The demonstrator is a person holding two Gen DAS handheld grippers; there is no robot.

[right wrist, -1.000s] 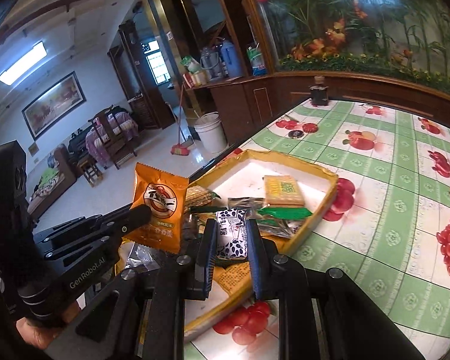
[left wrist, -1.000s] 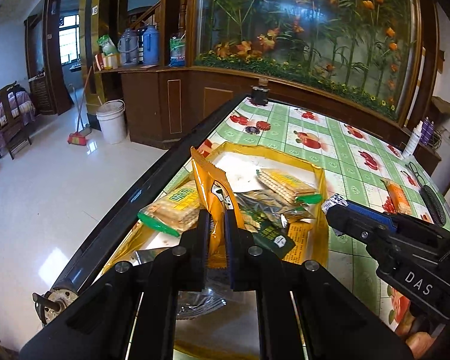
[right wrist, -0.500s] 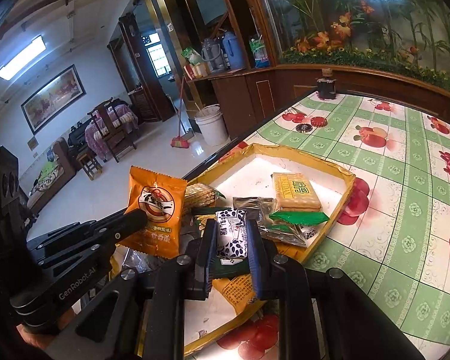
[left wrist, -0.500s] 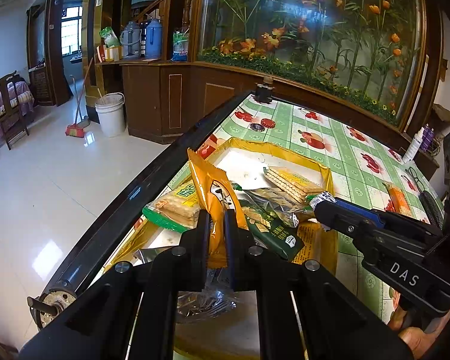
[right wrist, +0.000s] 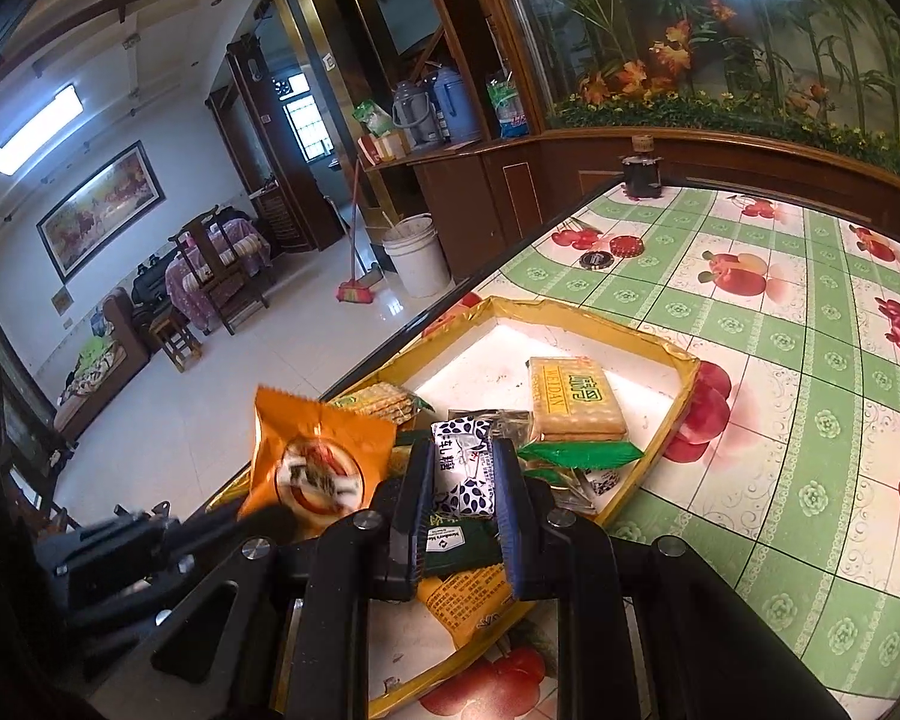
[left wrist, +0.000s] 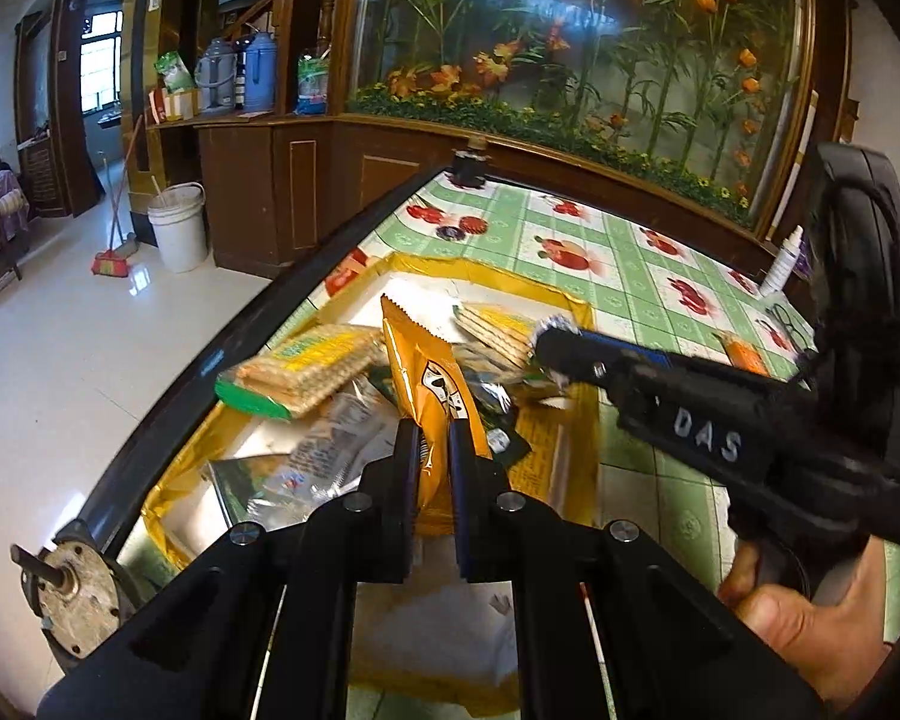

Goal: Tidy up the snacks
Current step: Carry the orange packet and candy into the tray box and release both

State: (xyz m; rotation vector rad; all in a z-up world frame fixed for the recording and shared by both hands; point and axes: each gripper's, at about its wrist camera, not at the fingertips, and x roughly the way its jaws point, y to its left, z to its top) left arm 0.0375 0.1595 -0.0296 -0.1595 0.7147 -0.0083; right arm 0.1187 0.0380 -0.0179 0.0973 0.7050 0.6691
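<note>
My left gripper (left wrist: 433, 438) is shut on an orange snack packet (left wrist: 431, 384) and holds it upright above the gold tray (left wrist: 570, 300); the packet also shows in the right wrist view (right wrist: 318, 456). My right gripper (right wrist: 463, 468) is shut on a small white-and-navy patterned candy packet (right wrist: 463, 471), held over the tray's near half (right wrist: 678, 414). In the tray lie a yellow cracker pack (right wrist: 570, 399), a green-ended cracker pack (left wrist: 300, 375) and several dark and silver wrappers (left wrist: 330, 456). The right gripper's body (left wrist: 702, 414) crosses the left wrist view.
The tray sits near the table's left edge (left wrist: 222, 360), on a green checked cloth with fruit prints (right wrist: 810, 324). An orange packet (left wrist: 744, 357), glasses and a white bottle (left wrist: 783, 264) lie at the far right. Two round discs (right wrist: 612, 252) and a dark jar (right wrist: 641, 177) stand beyond the tray.
Both grippers have moved nearer over the tray, each still holding its packet. The right gripper has swung closer across the left wrist view.
</note>
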